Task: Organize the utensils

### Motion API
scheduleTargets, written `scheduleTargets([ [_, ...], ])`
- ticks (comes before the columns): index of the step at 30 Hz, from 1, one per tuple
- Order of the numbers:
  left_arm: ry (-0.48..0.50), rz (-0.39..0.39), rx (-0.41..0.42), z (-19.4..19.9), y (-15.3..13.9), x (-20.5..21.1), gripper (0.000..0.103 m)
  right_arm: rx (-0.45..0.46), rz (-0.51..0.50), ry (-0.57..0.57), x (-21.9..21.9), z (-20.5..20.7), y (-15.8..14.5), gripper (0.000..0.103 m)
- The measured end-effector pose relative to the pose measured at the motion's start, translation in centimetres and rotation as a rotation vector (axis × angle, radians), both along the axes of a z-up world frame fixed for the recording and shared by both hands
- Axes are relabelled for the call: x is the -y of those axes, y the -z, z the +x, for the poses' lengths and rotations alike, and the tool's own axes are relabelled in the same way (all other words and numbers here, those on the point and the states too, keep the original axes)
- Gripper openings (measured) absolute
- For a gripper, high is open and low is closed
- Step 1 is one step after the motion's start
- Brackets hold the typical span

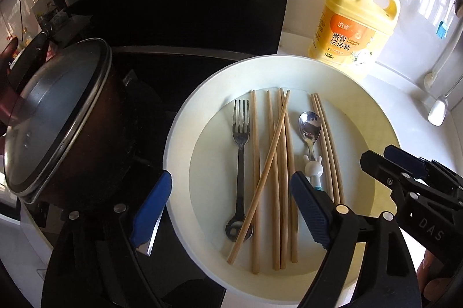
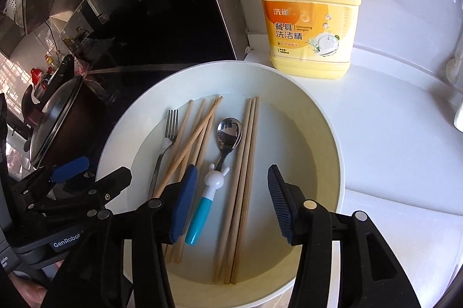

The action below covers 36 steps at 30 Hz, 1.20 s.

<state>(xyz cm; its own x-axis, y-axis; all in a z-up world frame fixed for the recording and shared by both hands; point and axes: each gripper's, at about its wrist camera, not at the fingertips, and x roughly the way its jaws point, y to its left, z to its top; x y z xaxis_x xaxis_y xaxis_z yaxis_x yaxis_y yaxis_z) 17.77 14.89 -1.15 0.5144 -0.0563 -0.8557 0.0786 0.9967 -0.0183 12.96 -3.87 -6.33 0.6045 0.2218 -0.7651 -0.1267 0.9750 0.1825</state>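
round white basin [image 1: 179, 134] | wooden chopsticks [image 1: 285, 177], steel fork [image 1: 241, 134] | both jaws apart (nothing held)

Yellow detergent jug [image 2: 309, 15] w/ pump at 12 o'clock on white tabletop [image 2: 390, 134]; lidded dark pot [image 1: 60, 119] at 9 o'clock.

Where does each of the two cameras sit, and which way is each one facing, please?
Left wrist: sits on the left tool, looking forward and down at the white bowl of utensils with a lidded pot to its left; the right tool shows at right.
Right wrist: sits on the right tool, looking down into the bowl from its right; the left tool shows at left.
Shared: bowl, fork, spoon, chopsticks, yellow detergent bottle.
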Motion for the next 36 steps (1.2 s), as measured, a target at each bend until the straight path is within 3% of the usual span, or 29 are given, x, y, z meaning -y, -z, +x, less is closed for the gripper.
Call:
scheduleTargets([
  [20, -0.043, 0.009, 0.001, -2.6, -1.6, -0.1, 0.093, -0.024, -0.006, -0.002, 0.6, -3.2, -1.0, 0.062],
  [36, -0.062, 0.023, 0.027, -4.0, -2.6, -0.2, 0.095, -0.033, 0.004, 0.006, 0.6, -4.0, -1.7, 0.064],
])
